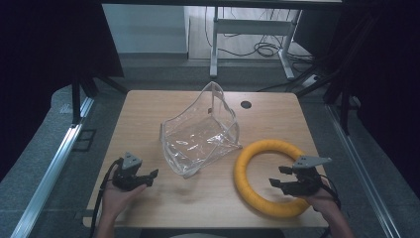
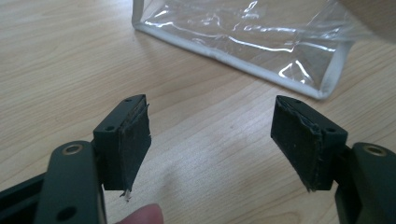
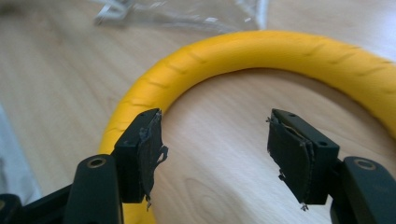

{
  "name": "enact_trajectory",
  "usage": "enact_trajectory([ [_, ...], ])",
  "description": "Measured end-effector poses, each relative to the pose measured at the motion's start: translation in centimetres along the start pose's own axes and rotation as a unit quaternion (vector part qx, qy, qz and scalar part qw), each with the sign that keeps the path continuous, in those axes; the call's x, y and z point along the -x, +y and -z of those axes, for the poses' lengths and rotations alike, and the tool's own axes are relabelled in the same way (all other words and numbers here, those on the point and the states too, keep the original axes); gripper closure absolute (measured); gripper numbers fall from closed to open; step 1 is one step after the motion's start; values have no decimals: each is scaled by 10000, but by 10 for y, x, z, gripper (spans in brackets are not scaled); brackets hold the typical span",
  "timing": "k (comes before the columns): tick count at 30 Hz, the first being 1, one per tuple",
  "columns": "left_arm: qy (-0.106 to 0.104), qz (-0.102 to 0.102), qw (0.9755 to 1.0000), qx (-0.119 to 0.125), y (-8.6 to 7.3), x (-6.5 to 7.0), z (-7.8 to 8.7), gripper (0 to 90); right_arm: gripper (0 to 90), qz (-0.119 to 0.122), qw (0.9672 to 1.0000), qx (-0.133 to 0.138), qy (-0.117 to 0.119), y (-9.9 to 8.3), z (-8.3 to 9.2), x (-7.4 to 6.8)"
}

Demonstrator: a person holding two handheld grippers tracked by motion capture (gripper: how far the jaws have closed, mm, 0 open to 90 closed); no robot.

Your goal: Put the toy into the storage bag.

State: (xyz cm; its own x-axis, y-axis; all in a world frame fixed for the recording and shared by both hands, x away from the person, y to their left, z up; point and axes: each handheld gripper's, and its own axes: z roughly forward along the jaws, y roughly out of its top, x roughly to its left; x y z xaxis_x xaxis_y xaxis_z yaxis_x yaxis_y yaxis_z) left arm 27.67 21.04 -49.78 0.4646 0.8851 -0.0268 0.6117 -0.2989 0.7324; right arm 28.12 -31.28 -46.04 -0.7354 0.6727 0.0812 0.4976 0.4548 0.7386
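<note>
Ahead of my left gripper (image 1: 147,178) I see a glossy clear-plastic bag (image 1: 200,134); my right gripper (image 1: 280,176) hovers over a matt yellow ridged ring (image 1: 241,171) on pale wood-grain table (image 1: 148,109).

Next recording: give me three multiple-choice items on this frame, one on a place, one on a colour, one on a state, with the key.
1. Where does the yellow ring lie on the table?
A. its far left corner
B. its near right part
C. inside the bag

2. What is the bag made of?
A. clear plastic
B. brown paper
C. black cloth

3. How do the right gripper jaws stand?
A. shut on the ring
B. shut on the bag
C. open, holding nothing

Key: 1 B, the high view shows it by the right hand; 2 A, the wood shows through it; 3 C, the right gripper view shows bare table between the pads.
</note>
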Motion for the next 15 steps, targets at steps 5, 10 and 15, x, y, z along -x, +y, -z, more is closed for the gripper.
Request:
enact_trajectory([
  [5,0,33,10000,1,0,0,0,280,350,92,9991,-292,291,7,-11,-8],
  [10,-10,60,10000,50,1,2,0,280,345,208,9977,-538,349,9,-15,-16],
  [15,10,36,10000,-15,1,2,-3,277,340,271,9956,-800,399,8,-23,-23],
])
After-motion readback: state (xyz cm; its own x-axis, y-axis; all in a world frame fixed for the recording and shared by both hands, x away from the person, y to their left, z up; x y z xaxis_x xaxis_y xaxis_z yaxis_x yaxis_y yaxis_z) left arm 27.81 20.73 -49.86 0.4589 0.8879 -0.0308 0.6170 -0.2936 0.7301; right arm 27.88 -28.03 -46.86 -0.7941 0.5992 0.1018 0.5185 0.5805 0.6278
